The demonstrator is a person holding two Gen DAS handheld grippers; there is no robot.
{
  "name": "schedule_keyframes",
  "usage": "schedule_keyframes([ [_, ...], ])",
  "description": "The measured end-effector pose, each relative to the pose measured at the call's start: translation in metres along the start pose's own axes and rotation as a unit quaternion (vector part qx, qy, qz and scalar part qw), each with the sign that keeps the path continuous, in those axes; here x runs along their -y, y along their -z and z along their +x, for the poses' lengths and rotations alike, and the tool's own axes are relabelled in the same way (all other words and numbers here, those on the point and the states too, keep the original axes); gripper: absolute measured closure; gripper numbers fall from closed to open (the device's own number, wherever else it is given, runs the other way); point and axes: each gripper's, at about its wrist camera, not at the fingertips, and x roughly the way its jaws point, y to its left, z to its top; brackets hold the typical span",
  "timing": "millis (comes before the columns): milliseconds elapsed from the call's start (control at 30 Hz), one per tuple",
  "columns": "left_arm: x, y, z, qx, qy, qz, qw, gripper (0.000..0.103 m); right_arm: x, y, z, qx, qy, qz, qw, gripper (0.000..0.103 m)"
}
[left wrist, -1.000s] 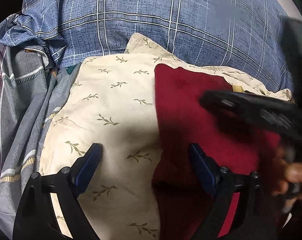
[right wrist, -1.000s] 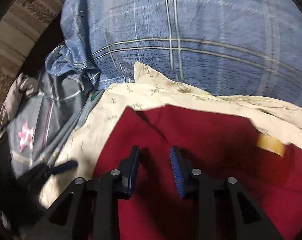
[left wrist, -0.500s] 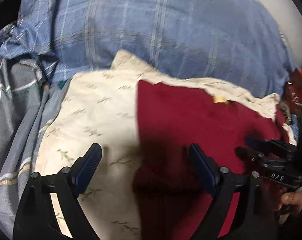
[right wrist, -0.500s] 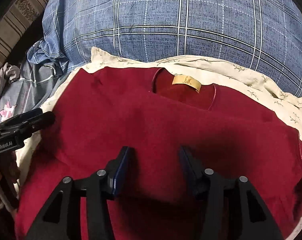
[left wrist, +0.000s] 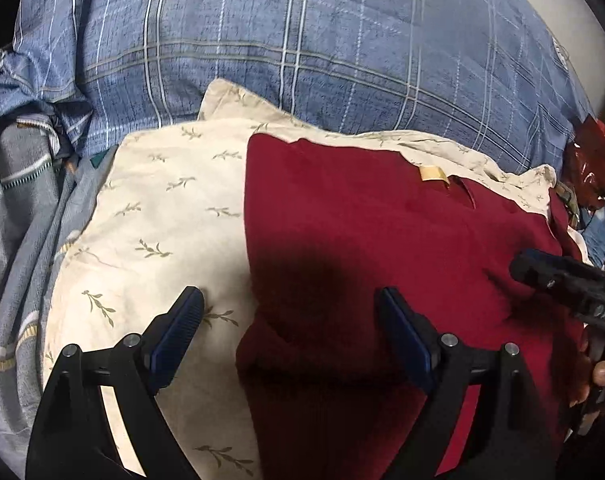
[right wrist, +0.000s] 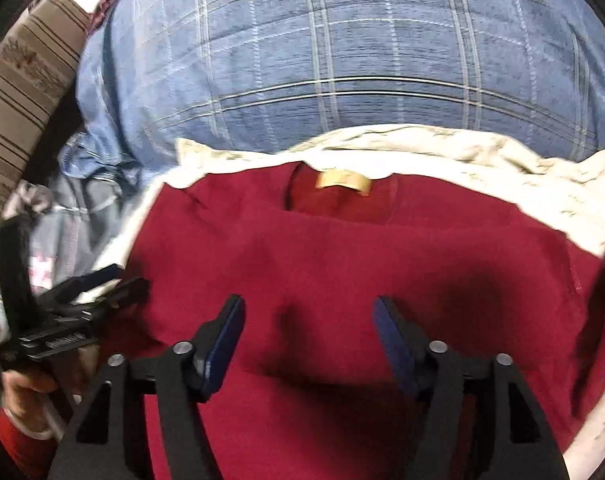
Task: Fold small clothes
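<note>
Red cloth fills the view from my left wrist: a small red top [left wrist: 382, 248] lies flat on a cream sheet with little leaves [left wrist: 162, 216], on a bed with a blue checked cover [left wrist: 302, 40]. My left gripper [left wrist: 290, 320] is wide open and holds nothing; one finger is over the cream sheet, the other over the red top, with the top's left edge between them. My right gripper [left wrist: 558, 280] pokes in at the right side, near the top's other edge. From my right wrist, I see the red top [right wrist: 362, 260] from the middle, with its neck hole and a yellow tag [right wrist: 342, 181] at the far end. My right gripper [right wrist: 308, 338] is opening right now and holds nothing; only flat red cloth lies under it. My left gripper [right wrist: 114, 286] shows at the left edge of the top. I think the top is soft, light and floppy, so it will bend and slide easily. I would pinch it at a side edge or a corner, not in the flat middle.
</note>
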Motion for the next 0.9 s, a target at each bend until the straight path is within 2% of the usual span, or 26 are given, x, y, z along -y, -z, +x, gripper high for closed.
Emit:
schedule_keyframes([
  [33,-0.002,0.000,0.004,-0.009,0.000,-0.004,1.0000,0.014,0.001,0.002,0.007,-0.013,0.001,0.000,1.000,0.031],
  [133,-0.003,0.001,0.006,-0.012,0.003,-0.009,0.9999,0.013,-0.004,0.005,0.006,-0.007,0.013,-0.026,1.000,0.031],
  [233,-0.002,0.002,0.006,-0.010,-0.001,-0.005,0.9999,0.013,0.003,-0.003,-0.012,-0.007,-0.005,-0.023,1.000,0.032],
  [300,-0.001,0.003,0.006,-0.010,-0.002,-0.004,0.9999,0.012,0.020,-0.011,-0.028,0.008,0.004,-0.010,1.000,0.031],
  [367,-0.001,0.002,0.006,-0.011,-0.002,-0.003,0.9999,0.012,0.048,-0.022,-0.046,0.025,0.035,0.007,0.999,0.029],
  [433,0.000,0.002,0.006,-0.011,-0.003,-0.002,0.9999,0.012,0.084,-0.034,-0.060,0.036,0.074,0.039,0.996,0.019],
  [500,-0.001,0.003,0.006,-0.011,-0.004,-0.001,0.9999,0.012,0.129,-0.044,-0.067,0.040,0.102,0.088,0.990,0.018],
  [633,-0.001,0.003,0.007,-0.011,-0.007,0.001,0.9999,0.010,0.224,-0.056,-0.059,0.000,0.186,0.200,0.962,0.018],
  [733,0.000,0.004,0.009,-0.011,-0.010,0.004,0.9999,0.008,0.270,-0.059,-0.047,-0.016,0.185,0.261,0.947,0.018],
  [833,0.000,0.004,0.010,-0.011,-0.010,0.004,0.9999,0.005,0.296,-0.057,-0.034,-0.033,0.152,0.299,0.941,0.018],
  [867,-0.002,0.003,0.011,-0.012,-0.007,0.005,0.9999,0.005,0.302,-0.056,-0.032,-0.036,0.154,0.305,0.939,0.020],
  [900,-0.002,0.003,0.012,-0.012,-0.007,0.004,0.9999,0.005,0.305,-0.054,-0.034,-0.029,0.161,0.303,0.939,0.030],
])
